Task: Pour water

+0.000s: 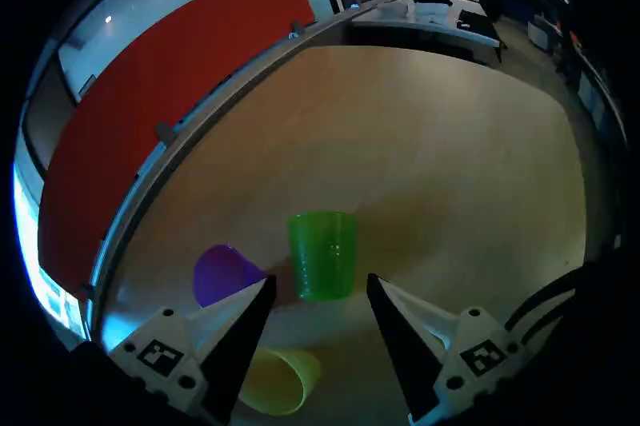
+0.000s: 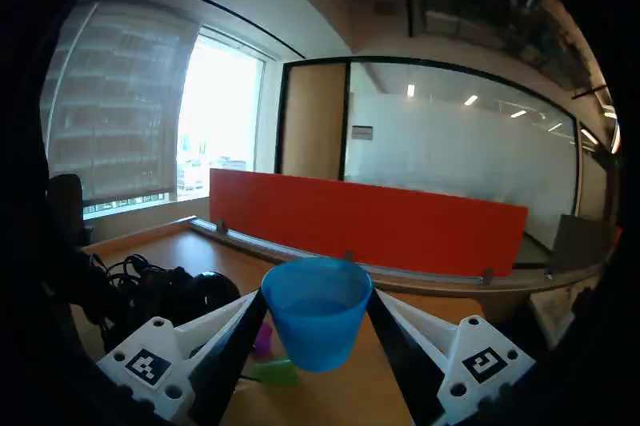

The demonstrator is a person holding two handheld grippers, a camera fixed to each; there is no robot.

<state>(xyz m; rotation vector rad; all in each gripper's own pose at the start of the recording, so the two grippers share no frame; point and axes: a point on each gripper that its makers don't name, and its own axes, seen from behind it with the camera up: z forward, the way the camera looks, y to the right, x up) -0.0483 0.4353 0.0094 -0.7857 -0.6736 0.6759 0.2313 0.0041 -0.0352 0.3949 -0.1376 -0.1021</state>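
Right gripper [image 2: 318, 322]: clamped on upright blue cup [image 2: 317, 310], raised. Left gripper [image 1: 320, 298]: wide apart, facing green cup [image 1: 322, 254] toward tabletop's [image 1: 448, 154] near edge. Pouring seemingly not yet begun.

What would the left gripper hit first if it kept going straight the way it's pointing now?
Most likely the green cup: it stands upright on the table, centred ahead of the open left gripper. The purple cup lies left of that line. Depth is hard to judge.
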